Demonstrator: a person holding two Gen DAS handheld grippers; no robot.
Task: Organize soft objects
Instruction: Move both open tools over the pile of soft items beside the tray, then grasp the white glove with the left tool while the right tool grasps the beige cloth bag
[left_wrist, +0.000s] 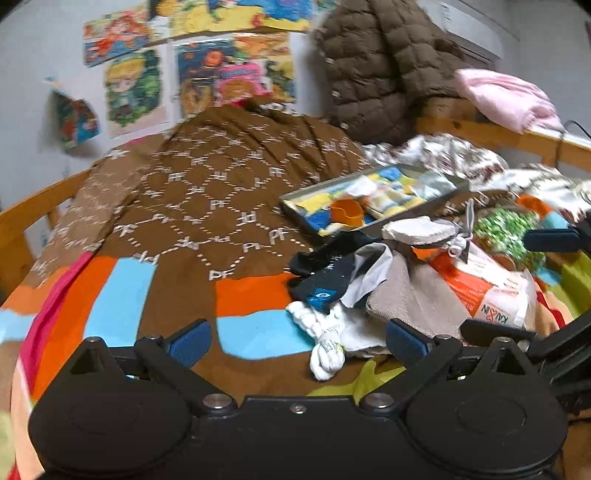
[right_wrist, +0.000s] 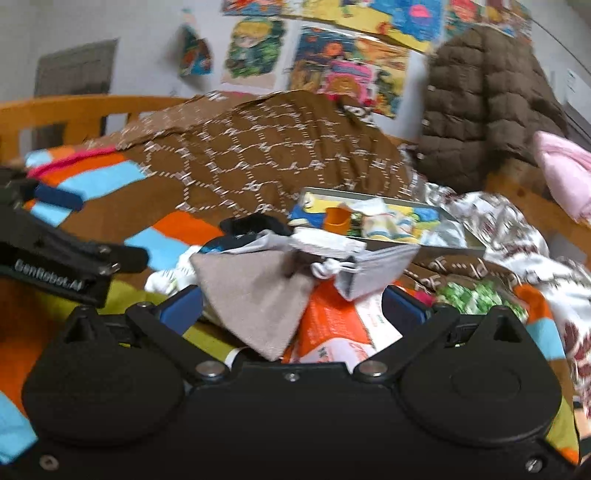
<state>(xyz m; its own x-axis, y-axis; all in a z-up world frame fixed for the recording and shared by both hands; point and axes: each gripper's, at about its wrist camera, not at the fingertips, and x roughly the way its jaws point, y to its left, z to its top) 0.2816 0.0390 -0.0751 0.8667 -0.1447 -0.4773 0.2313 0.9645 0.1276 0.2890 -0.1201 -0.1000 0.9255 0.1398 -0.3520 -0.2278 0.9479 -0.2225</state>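
Both spread, empty, the left hand-held gripper (left_wrist: 297, 338) and right hand-held gripper (right_wrist: 291, 308) are hovering over a heap of socks and beige cloth (right_wrist: 255, 299) on the bed (left_wrist: 243, 295), seemingly choosing a piece.

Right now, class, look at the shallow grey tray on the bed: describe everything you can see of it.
The grey tray is a shallow rectangular box with low, thin walls that look like metal or stiff card. It sits tilted on the brown patterned blanket, behind the heap of socks and cloths. Inside lie small folded cloths in yellow, blue and white, and an orange cup near its front wall. A grey-white cloth overlaps its front edge. Neither hand-held gripper touches it.
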